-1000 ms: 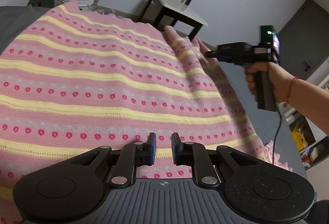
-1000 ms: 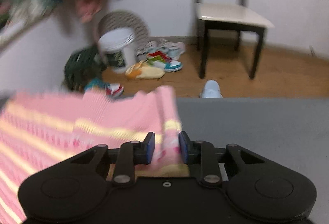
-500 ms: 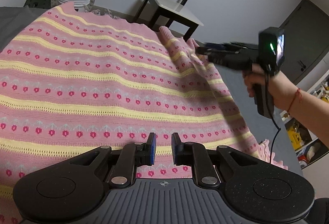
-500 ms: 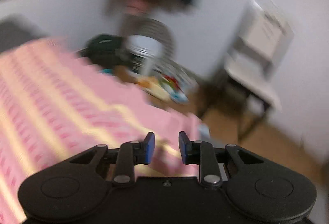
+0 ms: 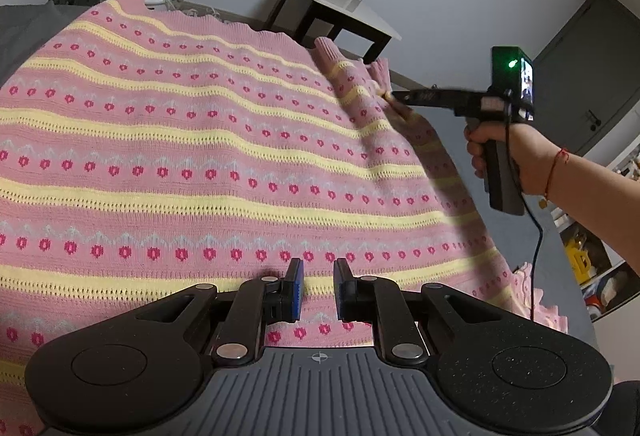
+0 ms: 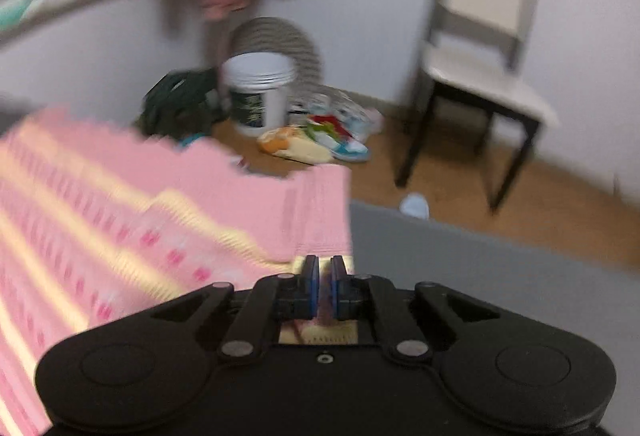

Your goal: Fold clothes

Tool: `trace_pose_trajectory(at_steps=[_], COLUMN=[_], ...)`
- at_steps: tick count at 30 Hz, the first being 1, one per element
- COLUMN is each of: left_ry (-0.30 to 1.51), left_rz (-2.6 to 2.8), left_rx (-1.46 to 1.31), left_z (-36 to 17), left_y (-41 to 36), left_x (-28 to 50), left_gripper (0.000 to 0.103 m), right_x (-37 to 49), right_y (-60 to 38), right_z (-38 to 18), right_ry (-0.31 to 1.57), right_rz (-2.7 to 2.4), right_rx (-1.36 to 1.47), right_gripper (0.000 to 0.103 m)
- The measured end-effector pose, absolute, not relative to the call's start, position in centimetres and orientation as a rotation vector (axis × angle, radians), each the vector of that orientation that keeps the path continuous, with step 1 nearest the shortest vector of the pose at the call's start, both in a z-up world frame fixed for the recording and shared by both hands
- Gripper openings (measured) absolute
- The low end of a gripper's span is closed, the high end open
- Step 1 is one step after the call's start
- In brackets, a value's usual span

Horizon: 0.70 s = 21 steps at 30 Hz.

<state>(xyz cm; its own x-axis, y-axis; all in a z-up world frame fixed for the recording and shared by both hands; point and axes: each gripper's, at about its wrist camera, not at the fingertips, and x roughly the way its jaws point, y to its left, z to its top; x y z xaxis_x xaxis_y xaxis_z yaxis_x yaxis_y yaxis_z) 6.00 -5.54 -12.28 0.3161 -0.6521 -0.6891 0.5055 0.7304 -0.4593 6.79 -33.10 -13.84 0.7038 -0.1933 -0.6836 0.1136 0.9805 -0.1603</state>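
Here we see the sweater (image 5: 208, 156) spread flat on the grey worktop (image 6: 480, 268). Our left claw (image 5: 318, 290) hovers over its near hem, fingers apart. Our right claw (image 6: 325, 286) is clamped on its far cuff edge.

We could not make out the right wrist view sharply: the pink sweater (image 6: 120, 212), the bucket (image 6: 258, 96) and the shoes (image 6: 320, 144) beside it were smeared by motion blur. The fabric between the right gripper (image 6: 325, 286) fingers sat in shadow, so its grip stayed unclear to us. In the left wrist view the sweater (image 5: 200, 156) ran off the left edge, and the person's forearm (image 5: 592, 192) was cut off at the right.
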Motion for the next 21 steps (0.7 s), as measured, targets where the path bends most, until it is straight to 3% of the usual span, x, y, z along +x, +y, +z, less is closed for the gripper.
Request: trace_pose_trajectory(at_steps=[4,13,16,18,21], left_ry=[0.995,1.001,1.006,1.007,1.014], left_rz=[-0.771,-0.773,-0.775,-0.775,-0.772], left_rx=[-0.158,-0.141,-0.138,-0.136,-0.135], left_z=[-12.4,-12.5,-12.6,-12.7,-12.8], left_y=[-5.8,-6.0,-6.0,-6.0,-6.0], left_x=[5.9,5.8,5.8,5.9,5.9], left_gripper=[0.014,0.014,0.014,0.014,0.014], right_x=[6.5,7.9,8.2,8.1,8.0], right_y=[-29.9,-31.1,-32.2,-32.7,-32.6], right_z=[-14.1,-14.0,-14.4,-14.5,-14.1], right_ry=[0.753,0.781,0.778,0.778,0.773], right_rz=[-0.157,-0.193,-0.182,-0.175,-0.182], right_rx=[-0.315,-0.254,-0.173,-0.128,-0.146], right_gripper=[0.009,0.023,0.022,0.013,0.007])
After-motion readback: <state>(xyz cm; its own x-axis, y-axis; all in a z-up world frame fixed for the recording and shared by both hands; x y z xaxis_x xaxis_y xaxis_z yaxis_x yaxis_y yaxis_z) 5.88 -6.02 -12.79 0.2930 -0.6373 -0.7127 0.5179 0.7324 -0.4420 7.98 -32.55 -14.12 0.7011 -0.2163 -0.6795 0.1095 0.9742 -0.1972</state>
